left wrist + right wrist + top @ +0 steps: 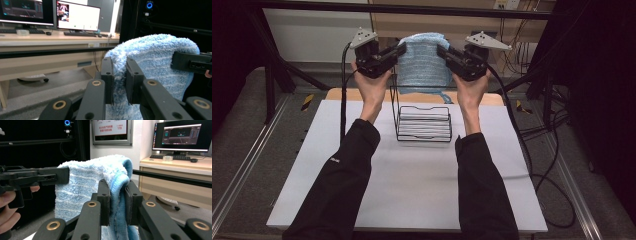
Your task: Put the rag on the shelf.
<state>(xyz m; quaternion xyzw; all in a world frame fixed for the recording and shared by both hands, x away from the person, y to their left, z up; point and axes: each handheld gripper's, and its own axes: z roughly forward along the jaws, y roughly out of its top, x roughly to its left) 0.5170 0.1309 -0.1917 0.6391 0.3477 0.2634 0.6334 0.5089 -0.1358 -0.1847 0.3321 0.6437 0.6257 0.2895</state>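
Blue, fluffy terry towel (424, 60) with paler stripes hangs spread in the upper middle of the high view, lifted clear of the table and held by its two top corners. At its left corner the left gripper (398, 51) has its black jaws closed down on the cloth; in the left gripper view (119, 82) a fold of pile is pinched in the narrow gap between them. At the right corner the right gripper (443, 51) is likewise clamped on the towel, and in the right gripper view (117, 202) the blue hemmed edge runs down between its jaws. Each tool is gripped by a hand (373, 87) in a black sleeve coming up from the bottom of the frame. Below the towel, at the frame's centre, a black wire rack (423, 122) stands on the white tabletop (422, 185). Behind, in the upper part of the gripper views, a wooden desk (37, 40) carries lit monitors (78, 15) and keyboards
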